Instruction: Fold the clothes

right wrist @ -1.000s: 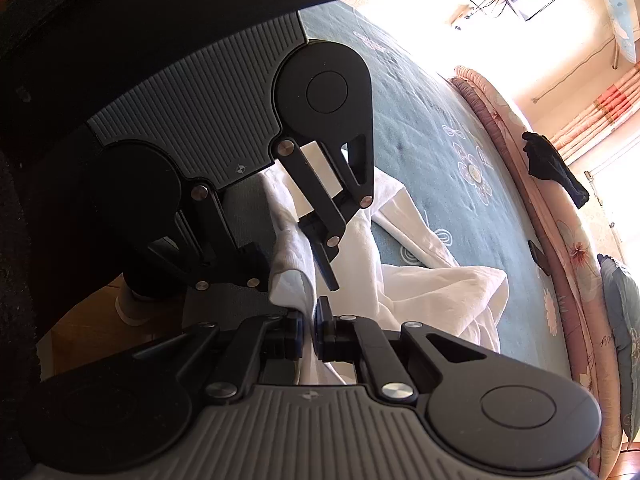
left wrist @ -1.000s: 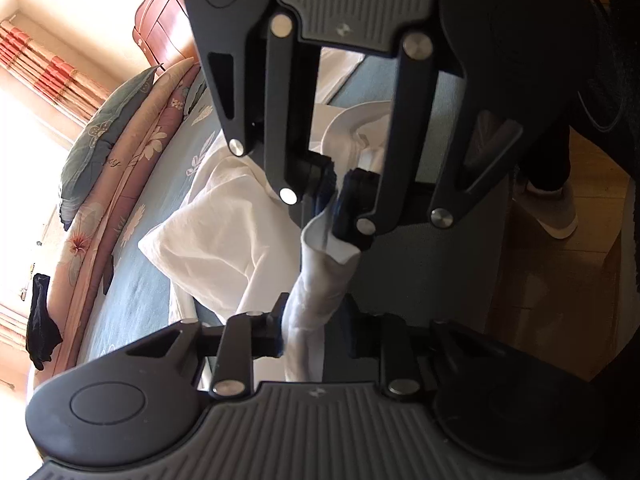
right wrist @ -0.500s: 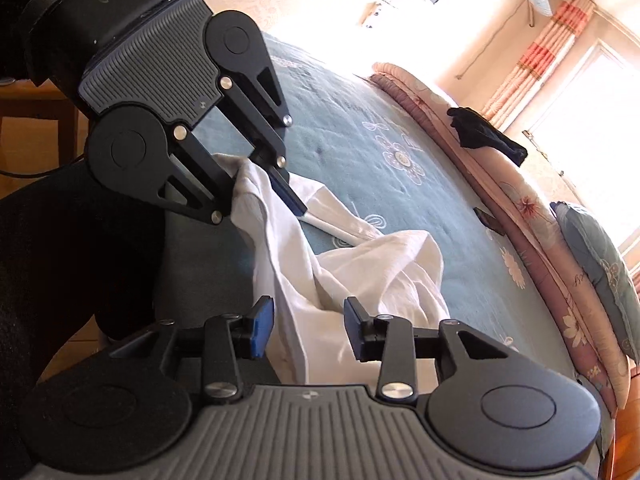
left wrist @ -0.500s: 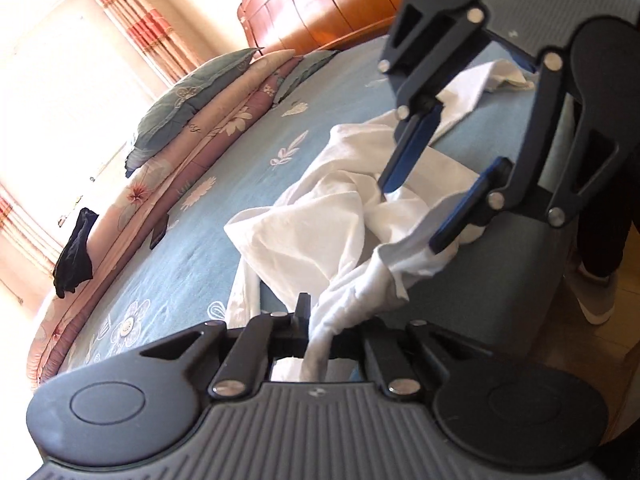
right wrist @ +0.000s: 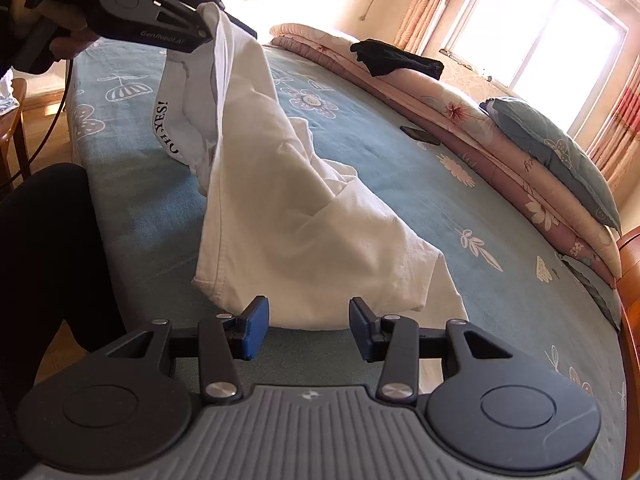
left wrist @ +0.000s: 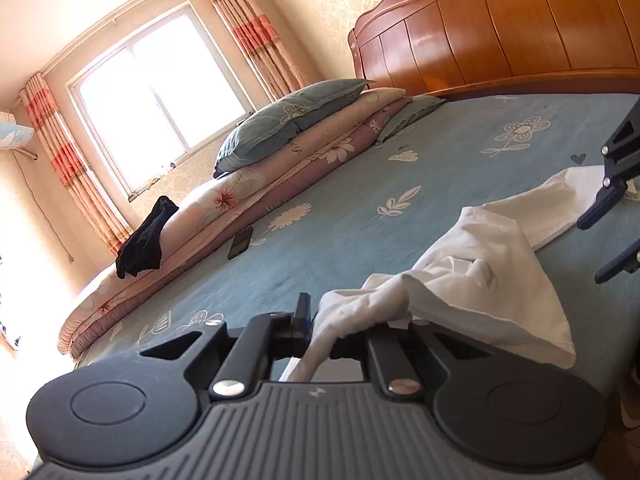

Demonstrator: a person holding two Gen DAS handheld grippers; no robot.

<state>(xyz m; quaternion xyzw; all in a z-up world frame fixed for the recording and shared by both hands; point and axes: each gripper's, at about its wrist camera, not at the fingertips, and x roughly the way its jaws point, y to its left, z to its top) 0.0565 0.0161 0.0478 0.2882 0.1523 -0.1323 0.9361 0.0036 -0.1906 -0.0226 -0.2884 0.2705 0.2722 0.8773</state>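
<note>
On the blue flower-patterned bedspread (right wrist: 400,184), at the near edge of the bed, a white garment (right wrist: 280,208) is seen lying crumpled, with one end lifted toward 11 o'clock in the right wrist view. Black lettering is printed on a hanging fold of the garment; it is seen upside down and seems to read "OH YES!". On the left gripper (right wrist: 200,20) the mark "GenRobot.AI" can be read along the side, and a label ending in "DAS" is seen on its handle, which is held by a person's hand (right wrist: 60,40). The left gripper is clamped on a bunched end of the garment, its jaws closed around the cloth at 6 o'clock in the left wrist view. The right gripper (right wrist: 306,330) is held with its blue pads (right wrist: 254,326) wide apart and nothing between them, just short of the garment's lower edge. One second ago that gripper was closed on the cloth right beside the left one; it has since been released and drawn away, and the two grippers are now well apart. A black garment (left wrist: 146,238) is draped over the folded quilts (left wrist: 280,172) at 9 o'clock in the left wrist view, with a dark phone (left wrist: 240,242) just beside them.
</note>
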